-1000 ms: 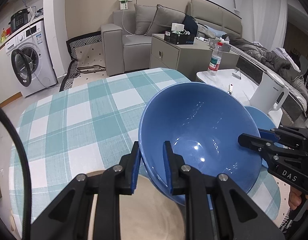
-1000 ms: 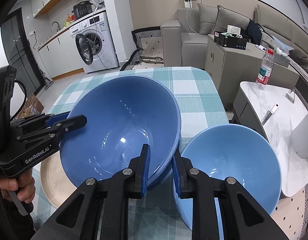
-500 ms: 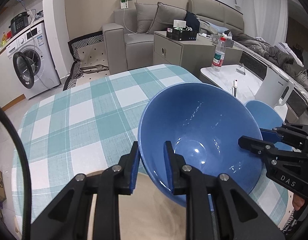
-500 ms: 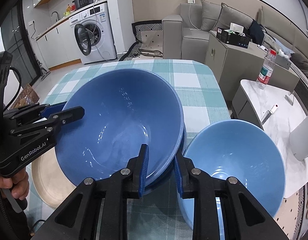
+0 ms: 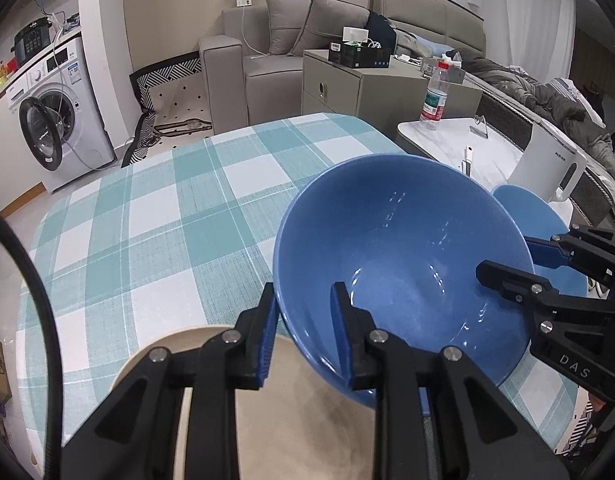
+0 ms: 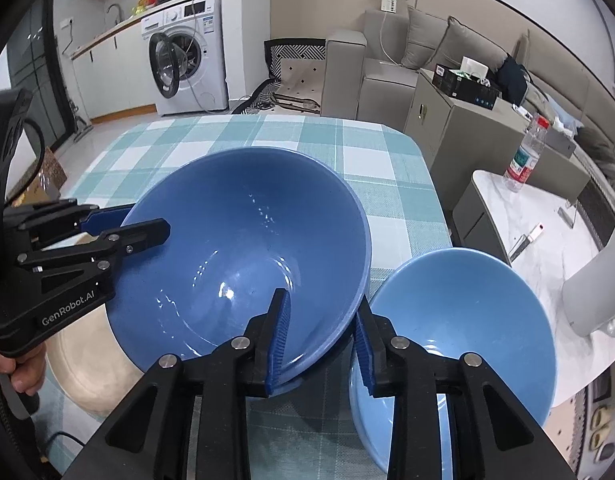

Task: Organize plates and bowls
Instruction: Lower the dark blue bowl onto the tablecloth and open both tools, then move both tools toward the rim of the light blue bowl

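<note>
- Even, cool indoor light fills both views, moderately bright; no hard shadows fall on the checked counter
- Small white glints speckle the inside of the large blue bowl, so the light comes from overhead; a soft sheen lies along its floor
- Fisheye bending is strong; walls and the sofa curve toward the far edges, and black vignette closes every corner
- The near black fingers are a little soft; the middle distance is sharp; no motion blur shows
</note>
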Motion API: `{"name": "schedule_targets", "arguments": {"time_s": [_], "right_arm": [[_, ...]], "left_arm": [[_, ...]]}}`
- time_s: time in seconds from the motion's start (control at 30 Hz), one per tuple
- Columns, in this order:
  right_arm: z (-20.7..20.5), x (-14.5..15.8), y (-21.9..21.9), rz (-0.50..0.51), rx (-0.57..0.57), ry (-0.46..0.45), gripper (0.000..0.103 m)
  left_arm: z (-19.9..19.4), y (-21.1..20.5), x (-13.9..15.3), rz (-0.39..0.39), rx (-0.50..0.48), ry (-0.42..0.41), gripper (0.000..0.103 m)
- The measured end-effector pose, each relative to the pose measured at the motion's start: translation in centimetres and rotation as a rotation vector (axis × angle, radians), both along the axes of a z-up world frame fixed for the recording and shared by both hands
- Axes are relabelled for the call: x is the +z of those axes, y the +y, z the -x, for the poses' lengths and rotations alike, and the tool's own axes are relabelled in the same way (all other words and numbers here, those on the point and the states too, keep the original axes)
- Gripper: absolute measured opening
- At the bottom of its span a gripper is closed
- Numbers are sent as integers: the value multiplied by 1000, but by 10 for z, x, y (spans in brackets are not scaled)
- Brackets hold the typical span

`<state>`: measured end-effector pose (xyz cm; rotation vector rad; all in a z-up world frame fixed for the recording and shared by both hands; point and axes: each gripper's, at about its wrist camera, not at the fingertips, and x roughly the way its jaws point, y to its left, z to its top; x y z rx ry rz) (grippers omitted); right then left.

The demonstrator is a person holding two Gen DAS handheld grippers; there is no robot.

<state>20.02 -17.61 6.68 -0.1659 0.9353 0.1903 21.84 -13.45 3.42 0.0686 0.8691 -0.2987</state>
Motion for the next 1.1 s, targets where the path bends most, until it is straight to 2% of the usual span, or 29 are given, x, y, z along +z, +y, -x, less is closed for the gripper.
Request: {"name": "schedule_targets", "arguments": {"time_s": [0.1,0.17,0.4,0.43,0.47,0.5,0.57,0.6,0.67,0.87,0.97,1.1], "right_arm": [[2,0,0,5,15,-1,34],[3,1,-1,0,20,0,39],[11,4,-10,-47,23,-11,59],[14,6,-12,-60,18,-19,69],[17,8,-15,-78,9,-30,77],[20,10,-17,-92,5,-41,79],[25,15,-21,-112,-3,-60,87],[28,19,-24,-123,-11,-78,89],[35,25,-29,-146,-22,-109,102],[53,36,-50,-231,-60,-154,102],[63,40,-60,-246,-78,-174,102],[77,46,-77,-263,-112,-212,102]], "left_arm": [[0,3,-1,26,-3,17,31],[1,6,-1,49,0,22,47],[9,12,7,87,16,11,53],[10,13,8,94,19,13,55],[10,15,10,101,22,11,59],[12,17,11,106,24,8,62],[16,21,16,130,31,-8,80],[18,23,19,142,35,-18,84],[22,26,24,153,43,-32,94],[35,31,35,169,60,-71,99],[40,34,38,191,67,-80,102],[45,32,40,183,71,-98,103]]}}
